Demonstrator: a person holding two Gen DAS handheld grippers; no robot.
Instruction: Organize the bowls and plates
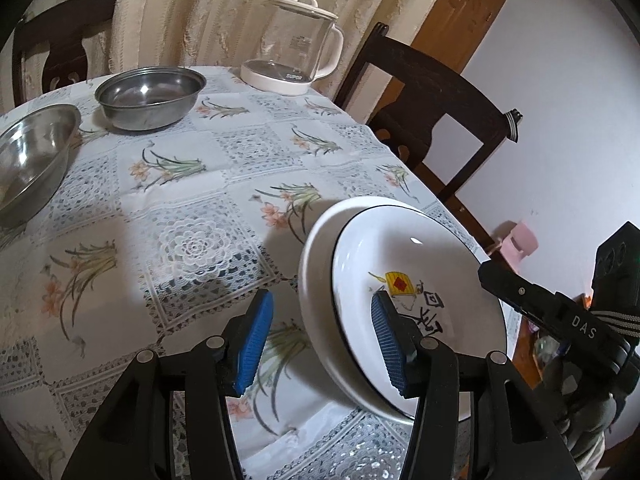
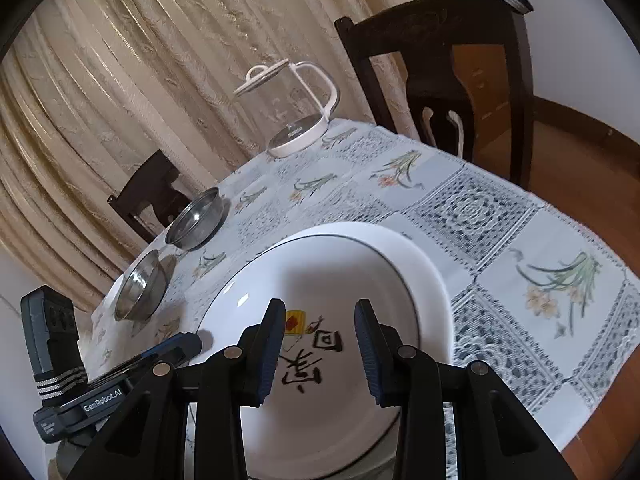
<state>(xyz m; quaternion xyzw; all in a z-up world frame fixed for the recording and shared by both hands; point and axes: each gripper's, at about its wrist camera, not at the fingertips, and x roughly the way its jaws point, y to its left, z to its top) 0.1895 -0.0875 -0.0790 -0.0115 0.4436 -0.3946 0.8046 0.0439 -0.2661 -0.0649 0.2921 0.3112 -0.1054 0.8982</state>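
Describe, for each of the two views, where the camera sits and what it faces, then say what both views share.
Left wrist: on the left gripper, open, facing across the table past the stacked white plates; the right gripper enters at the right.
Right wrist: on the right gripper, open above the plates; the left gripper shows low left.
Shared: plates, two steel bowls, glass kettle.

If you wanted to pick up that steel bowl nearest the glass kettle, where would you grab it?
I'd pinch the steel bowl at its rim, one finger inside, one outside, coming down from above on the near side. It sits upright and open on the tablecloth, its wall is thin, and its body looks too wide for the open left gripper to span. The second steel bowl crowds its left, so probably avoid that side.
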